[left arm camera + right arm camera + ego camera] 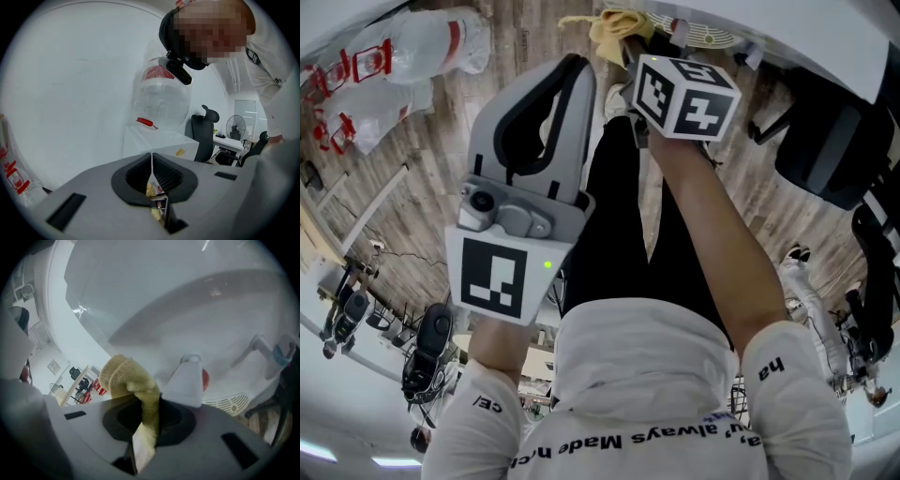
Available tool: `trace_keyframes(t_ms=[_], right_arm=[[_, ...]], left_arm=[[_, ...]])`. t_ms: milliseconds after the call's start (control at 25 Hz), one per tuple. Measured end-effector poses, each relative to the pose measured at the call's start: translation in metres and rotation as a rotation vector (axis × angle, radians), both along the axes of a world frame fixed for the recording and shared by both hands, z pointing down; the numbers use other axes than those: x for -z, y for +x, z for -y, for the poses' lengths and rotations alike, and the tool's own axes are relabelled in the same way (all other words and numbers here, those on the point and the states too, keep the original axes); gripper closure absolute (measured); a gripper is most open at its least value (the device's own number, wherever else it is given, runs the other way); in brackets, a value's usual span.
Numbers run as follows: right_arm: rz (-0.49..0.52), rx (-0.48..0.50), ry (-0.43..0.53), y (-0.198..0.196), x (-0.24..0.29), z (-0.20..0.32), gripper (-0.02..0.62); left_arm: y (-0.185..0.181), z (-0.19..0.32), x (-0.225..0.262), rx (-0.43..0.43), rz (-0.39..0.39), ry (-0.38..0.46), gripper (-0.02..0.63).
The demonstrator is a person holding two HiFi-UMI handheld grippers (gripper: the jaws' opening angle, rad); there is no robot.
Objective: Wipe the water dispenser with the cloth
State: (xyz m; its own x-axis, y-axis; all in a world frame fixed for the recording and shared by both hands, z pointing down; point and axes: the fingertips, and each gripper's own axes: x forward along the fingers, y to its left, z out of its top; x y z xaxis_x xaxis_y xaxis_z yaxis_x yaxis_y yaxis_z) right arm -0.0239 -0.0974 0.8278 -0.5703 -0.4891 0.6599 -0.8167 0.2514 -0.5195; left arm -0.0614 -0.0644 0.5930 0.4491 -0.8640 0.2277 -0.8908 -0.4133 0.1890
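Note:
My right gripper (151,401) is shut on a yellow cloth (125,376), which bunches up above the jaws. It is held close to the white water dispenser's front (154,301), beside a white tap (187,380) with a red button, above the slotted drip tray (225,404). In the head view the right gripper (630,42) with its marker cube reaches forward, with the cloth (614,26) at its tip. My left gripper (567,75) hangs beside it, shut and holding nothing. The left gripper (151,157) view shows the dispenser (157,143) with its clear bottle (161,101) from a distance.
A black office chair (830,141) stands at the right. Clear plastic bags of bottles (408,47) lie on the wooden floor (422,169) at the left. A desk, a fan (236,127) and another chair (204,132) sit beyond the dispenser. The person's legs fill the middle.

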Motion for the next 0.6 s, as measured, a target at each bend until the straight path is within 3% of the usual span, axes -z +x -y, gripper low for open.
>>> trace_keyframes(t_ms=[600], right_arm=[[-0.029, 0.006, 0.028, -0.006, -0.045, 0.000, 0.535]], left_arm=[[-0.014, -0.003, -0.014, 0.014, -0.005, -0.019, 0.580]])
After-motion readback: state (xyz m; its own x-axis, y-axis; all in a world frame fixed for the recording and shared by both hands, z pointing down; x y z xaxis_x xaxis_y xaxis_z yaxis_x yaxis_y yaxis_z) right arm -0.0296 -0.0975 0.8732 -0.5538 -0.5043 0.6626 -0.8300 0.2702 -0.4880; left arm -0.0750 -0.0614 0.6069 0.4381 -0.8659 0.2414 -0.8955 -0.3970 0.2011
